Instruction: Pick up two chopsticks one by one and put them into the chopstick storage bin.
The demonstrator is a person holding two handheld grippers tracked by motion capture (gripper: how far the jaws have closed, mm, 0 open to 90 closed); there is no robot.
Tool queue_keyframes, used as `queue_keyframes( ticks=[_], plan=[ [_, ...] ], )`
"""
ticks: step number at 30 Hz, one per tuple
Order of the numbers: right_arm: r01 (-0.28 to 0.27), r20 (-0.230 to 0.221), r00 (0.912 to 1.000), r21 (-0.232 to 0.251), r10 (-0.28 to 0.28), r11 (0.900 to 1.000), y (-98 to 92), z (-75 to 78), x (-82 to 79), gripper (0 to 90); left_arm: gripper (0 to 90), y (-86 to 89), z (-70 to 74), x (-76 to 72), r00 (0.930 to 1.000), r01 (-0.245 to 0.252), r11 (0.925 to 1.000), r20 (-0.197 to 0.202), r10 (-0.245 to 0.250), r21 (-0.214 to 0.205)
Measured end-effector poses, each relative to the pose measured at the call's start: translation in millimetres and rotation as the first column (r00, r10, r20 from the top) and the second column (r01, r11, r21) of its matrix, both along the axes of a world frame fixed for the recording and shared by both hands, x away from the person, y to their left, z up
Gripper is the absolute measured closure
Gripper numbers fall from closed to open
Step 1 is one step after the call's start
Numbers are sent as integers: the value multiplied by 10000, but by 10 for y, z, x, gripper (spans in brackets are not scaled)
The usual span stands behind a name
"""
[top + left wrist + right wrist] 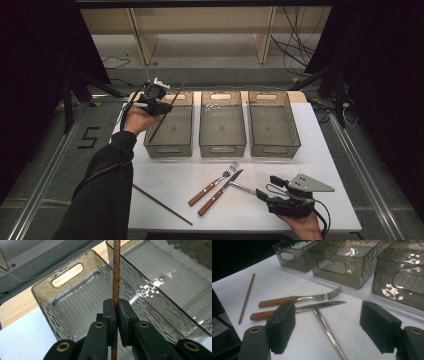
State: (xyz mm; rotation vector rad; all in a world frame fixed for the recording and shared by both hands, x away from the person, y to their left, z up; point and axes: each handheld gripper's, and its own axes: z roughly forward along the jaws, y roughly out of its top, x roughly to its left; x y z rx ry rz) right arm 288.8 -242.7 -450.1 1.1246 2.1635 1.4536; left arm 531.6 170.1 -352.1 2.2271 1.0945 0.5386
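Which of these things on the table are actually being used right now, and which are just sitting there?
In use: chopstick clamped in the left gripper, over the left bin.

Lying about: second chopstick, fork, knife, metal rod, middle bin, right bin; right gripper open.

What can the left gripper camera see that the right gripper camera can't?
Left gripper view: the left tool shut on a brown chopstick that stands upright over a bin.

Right gripper view: the right tool open above the white table, plus a fork, a knife, a metal rod touching the knife, and a second chopstick lying flat.

Both: the see-through left bin and the middle bin beside it.
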Motion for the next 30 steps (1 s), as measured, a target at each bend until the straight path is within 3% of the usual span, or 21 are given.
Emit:
queue_keyframes(
  ticks=[8,18,21,24,26,30],
  plan=[
    [15,2,10000,15,-15,10000,-1,0,-1,293,842,0,-154,12,9998,-60,9998,-199,64,202],
    [10,-11,10000,19,-10,10000,-2,-1,-2,292,835,-18,-329,43,9967,-53,9979,-811,106,645],
    [30,-5,10000,38,-30,10000,-5,0,-3,293,828,-2,-343,43,9968,-269,9975,-736,317,647],
    [18,1,10000,33,-18,10000,-4,-1,-4,293,678,12,-333,33,9958,-434,9971,-783,483,625],
    [13,-9,10000,20,-13,10000,-4,-1,-4,293,644,27,-315,7,9957,-427,9979,-801,465,486],
    [39,-29,10000,19,-38,10000,-6,-2,-4,292,488,48,-253,-80,9952,-293,9986,-925,333,448]
  ],
)
